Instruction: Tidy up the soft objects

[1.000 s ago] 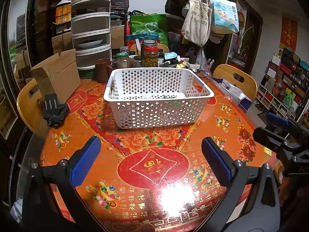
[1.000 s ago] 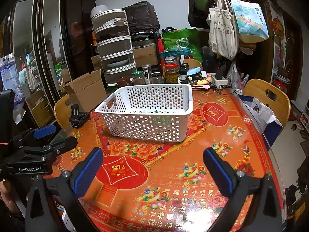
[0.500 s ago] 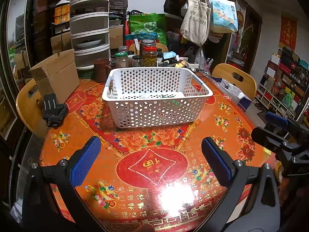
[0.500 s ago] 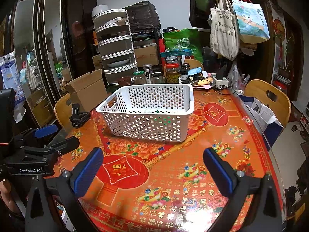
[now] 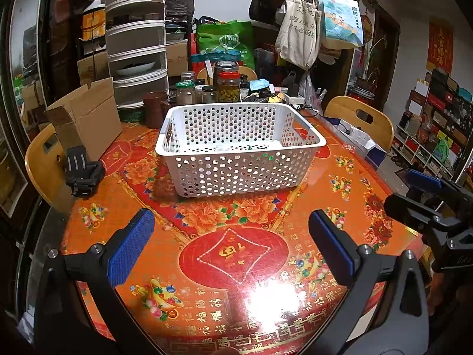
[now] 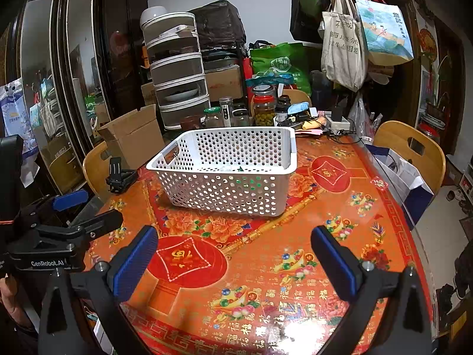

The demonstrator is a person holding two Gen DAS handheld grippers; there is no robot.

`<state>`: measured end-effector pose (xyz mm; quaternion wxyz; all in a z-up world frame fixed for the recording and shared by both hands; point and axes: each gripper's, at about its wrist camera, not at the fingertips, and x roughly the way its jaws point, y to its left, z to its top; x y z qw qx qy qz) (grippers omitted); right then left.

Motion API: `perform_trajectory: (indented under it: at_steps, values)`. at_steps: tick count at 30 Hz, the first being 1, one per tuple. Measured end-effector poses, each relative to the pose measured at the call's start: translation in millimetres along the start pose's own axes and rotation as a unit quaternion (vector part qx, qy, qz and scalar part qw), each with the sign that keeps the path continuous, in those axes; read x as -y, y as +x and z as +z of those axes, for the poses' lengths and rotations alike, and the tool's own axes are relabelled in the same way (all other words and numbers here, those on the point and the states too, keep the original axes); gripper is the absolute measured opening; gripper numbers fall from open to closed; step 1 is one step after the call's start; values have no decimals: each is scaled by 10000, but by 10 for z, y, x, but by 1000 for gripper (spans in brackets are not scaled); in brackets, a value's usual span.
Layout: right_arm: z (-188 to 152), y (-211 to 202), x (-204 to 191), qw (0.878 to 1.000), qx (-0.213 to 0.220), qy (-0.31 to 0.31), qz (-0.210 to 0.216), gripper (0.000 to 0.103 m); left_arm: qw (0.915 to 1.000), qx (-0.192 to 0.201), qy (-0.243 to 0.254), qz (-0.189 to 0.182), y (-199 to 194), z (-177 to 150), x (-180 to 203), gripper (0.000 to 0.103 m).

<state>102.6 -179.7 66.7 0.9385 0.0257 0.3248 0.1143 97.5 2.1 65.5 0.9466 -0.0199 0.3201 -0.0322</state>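
A: Two grippers, both over the near part of the surface [image 5: 348, 177]. How do the jaws stand?

B: Wide apart on both, with nothing between the blue pads. The left gripper [image 5: 230, 245] hangs over a red medallion on the orange cloth; the right gripper [image 6: 233, 254] hangs over the cloth too, a little to the right of another medallion.

A: Can each see the other?

B: Yes. In the left wrist view the right one shows at the right edge; in the right wrist view the left one shows at the left edge, with white lettering on its black body.

A: And the soft things?

B: Only a low, pale layer with some green in it shows inside the basket [image 5: 239, 174], seen over the rim and through the holes. I cannot tell what it is.

A: Where does the basket sit?

B: Upright in the middle of the surface, well beyond both grippers and touching neither.

A: What else is there?

B: Jars [image 5: 228, 86] stand in a cluster behind the basket. An open box [image 5: 88, 118] sits at the far left, and a black clamp [image 5: 82, 171] lies near the left edge, just in front of it. A chair [image 6: 411, 151] stands on the right side
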Motion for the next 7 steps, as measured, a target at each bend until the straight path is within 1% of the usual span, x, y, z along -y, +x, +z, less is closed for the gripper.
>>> perform_trajectory:
  at_steps: [7]
  values:
    - [-38, 12, -8, 10000, -21, -12, 25, 103, 10000, 16, 28, -33, 5, 0, -16, 103]
